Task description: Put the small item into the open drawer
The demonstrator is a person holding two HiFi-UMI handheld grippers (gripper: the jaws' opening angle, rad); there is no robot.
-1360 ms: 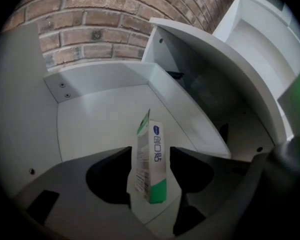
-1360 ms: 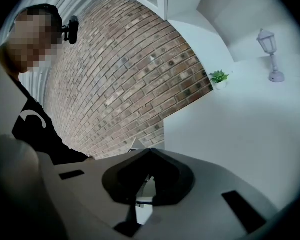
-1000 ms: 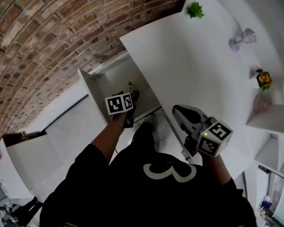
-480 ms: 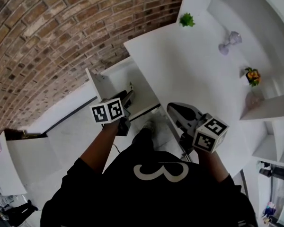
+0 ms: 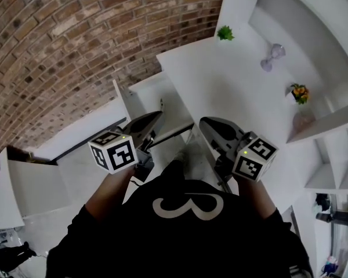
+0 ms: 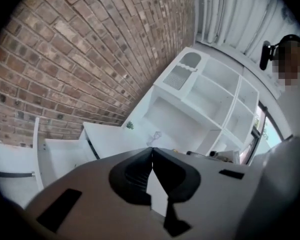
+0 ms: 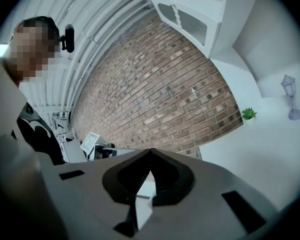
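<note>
Left gripper (image 5: pixel 160 115) — jaws just closing to meet on nothing — and right gripper (image 5: pixel 203 122), jaws likewise together and empty, are hovering near the open drawer (image 5: pixel 146 93); the small item (image 5: pixel 162 105) is lying inside.

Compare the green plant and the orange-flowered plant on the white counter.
Colour: the green plant is all leaves; the orange-flowered plant carries orange blooms.
Place: the green plant stands at the counter's corner near the brick wall; the orange-flowered plant stands by the shelf unit.
Shared: both small, upright, on the counter.
</note>
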